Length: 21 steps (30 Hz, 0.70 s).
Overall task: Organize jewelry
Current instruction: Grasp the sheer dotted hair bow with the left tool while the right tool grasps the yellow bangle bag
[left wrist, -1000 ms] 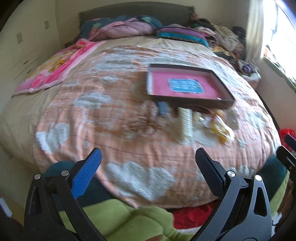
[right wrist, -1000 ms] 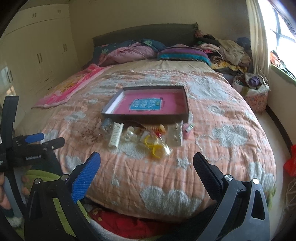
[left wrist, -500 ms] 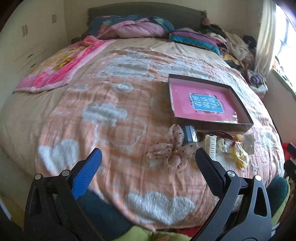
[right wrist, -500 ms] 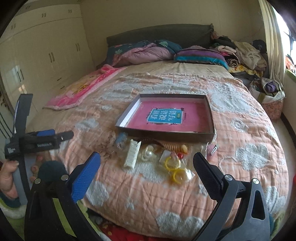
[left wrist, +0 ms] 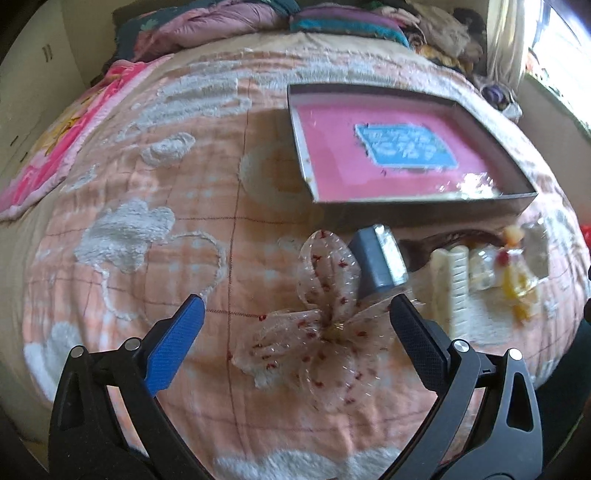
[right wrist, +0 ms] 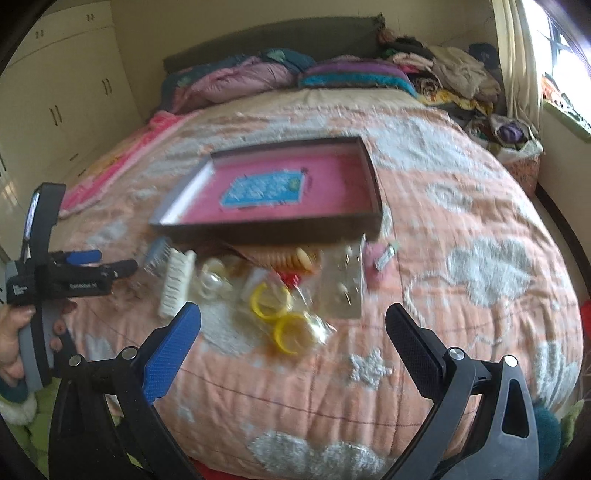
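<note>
Over on the left wrist view, a bed with a peach quilt (left wrist: 155,229) fills the room, pillows (left wrist: 221,26) piled at the headboard. A shallow box with a pink floor (left wrist: 384,162) sits on the quilt. The left claw (left wrist: 293,315) is wide open, holding nothing, and a sheer dotted bow (left wrist: 321,317) lies right between its fingers, with a grey case (left wrist: 376,262) just behind it.

Right wrist view: cream wardrobes (right wrist: 62,96) on the left, window (right wrist: 565,48) on the right. The right claw (right wrist: 293,323) is wide open and empty too. Yellow bangles (right wrist: 280,317) lie just ahead of it, a white comb (right wrist: 177,284) beside them, all in front of the box.
</note>
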Available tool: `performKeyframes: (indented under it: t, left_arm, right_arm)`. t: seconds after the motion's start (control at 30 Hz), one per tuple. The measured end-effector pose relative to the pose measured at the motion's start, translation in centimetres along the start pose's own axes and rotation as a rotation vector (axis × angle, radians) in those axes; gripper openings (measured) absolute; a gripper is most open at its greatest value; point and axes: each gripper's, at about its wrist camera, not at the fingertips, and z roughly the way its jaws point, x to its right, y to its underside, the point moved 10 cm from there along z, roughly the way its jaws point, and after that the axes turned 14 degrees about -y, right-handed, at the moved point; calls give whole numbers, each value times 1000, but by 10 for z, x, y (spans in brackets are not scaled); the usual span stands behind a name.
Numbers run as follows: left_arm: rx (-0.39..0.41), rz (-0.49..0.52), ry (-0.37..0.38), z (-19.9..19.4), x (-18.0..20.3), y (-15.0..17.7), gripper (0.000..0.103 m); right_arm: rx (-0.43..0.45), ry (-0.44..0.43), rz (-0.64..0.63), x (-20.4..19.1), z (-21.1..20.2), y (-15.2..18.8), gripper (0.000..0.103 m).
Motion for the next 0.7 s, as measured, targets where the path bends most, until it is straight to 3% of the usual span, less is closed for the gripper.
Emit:
performKeyframes:
  t: [0.13, 0.23, 0.33, 0.4, 0.5, 0.7]
  left_arm:
    - [-23, 35, 27, 11, 6, 5, 85]
    - [-34, 50, 73, 17, 11, 10, 72]
    - [-38, 58, 133, 18, 19, 15, 56]
    - [-30, 61, 170, 15, 21, 16, 37]
    - [-26, 74, 199, 11, 23, 22, 25]
    - [-5, 67, 228, -1, 18, 23, 13]
  right_arm:
    - [-47, -1, 26, 11, 19, 12, 99]
    - [-78, -6, 18, 14, 32, 17, 99]
    - [-107, -16, -12, 10, 44, 21, 99]
    - [-120, -14, -32, 10, 51, 21, 99]
    - [-144, -14, -54, 8, 63, 23, 99]
    - [-189, -5, -107, 0, 83, 30, 72]
